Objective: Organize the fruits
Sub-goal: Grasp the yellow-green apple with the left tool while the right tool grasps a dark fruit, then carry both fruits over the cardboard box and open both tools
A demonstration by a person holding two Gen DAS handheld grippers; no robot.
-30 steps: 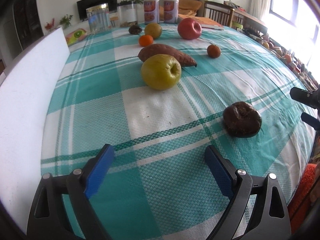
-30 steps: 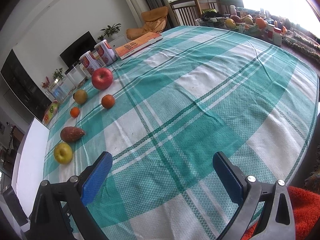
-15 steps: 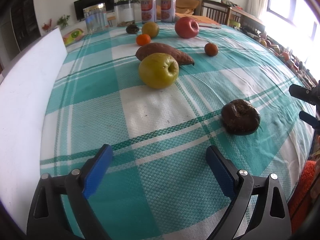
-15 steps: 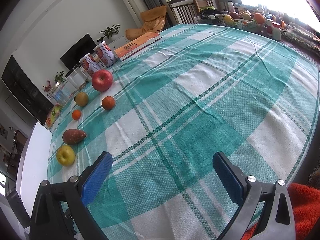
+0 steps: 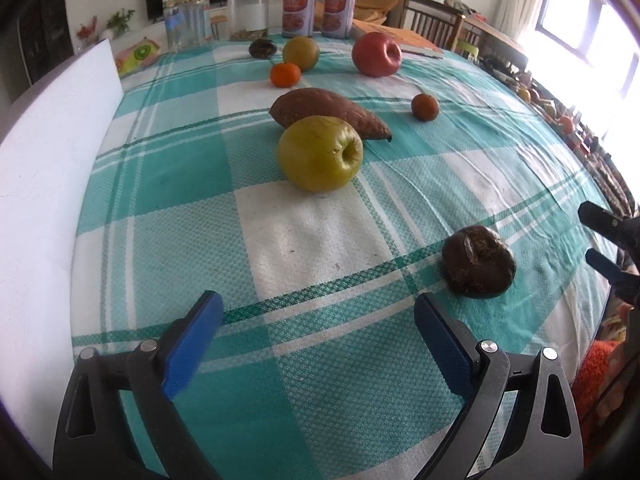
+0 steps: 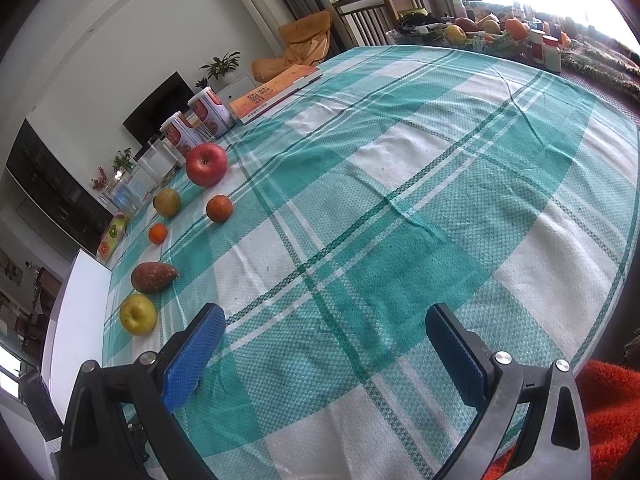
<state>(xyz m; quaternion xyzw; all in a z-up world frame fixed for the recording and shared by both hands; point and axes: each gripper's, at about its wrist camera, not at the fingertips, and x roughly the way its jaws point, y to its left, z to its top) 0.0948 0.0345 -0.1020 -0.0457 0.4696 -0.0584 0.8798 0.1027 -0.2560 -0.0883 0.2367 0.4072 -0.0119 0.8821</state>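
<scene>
On the teal plaid tablecloth lie a yellow-green apple, a sweet potato, a red apple, two small oranges, a greenish pear, a dark fruit far back and a dark brown fruit close by. My left gripper stands open over the cloth, the brown fruit just beyond its right finger. My right gripper is open above bare cloth; the yellow apple, sweet potato and red apple sit to its left.
A white board runs along the table's left edge. Two printed cans, glass jars and an orange book stand at the far end. A fruit basket and bottles crowd the far right. Red cloth lies at the near edge.
The left gripper has shifted slightly, so the fruits appear a little lower and nearer. The right gripper's view has tilted slightly. Both stay open and hold nothing.
</scene>
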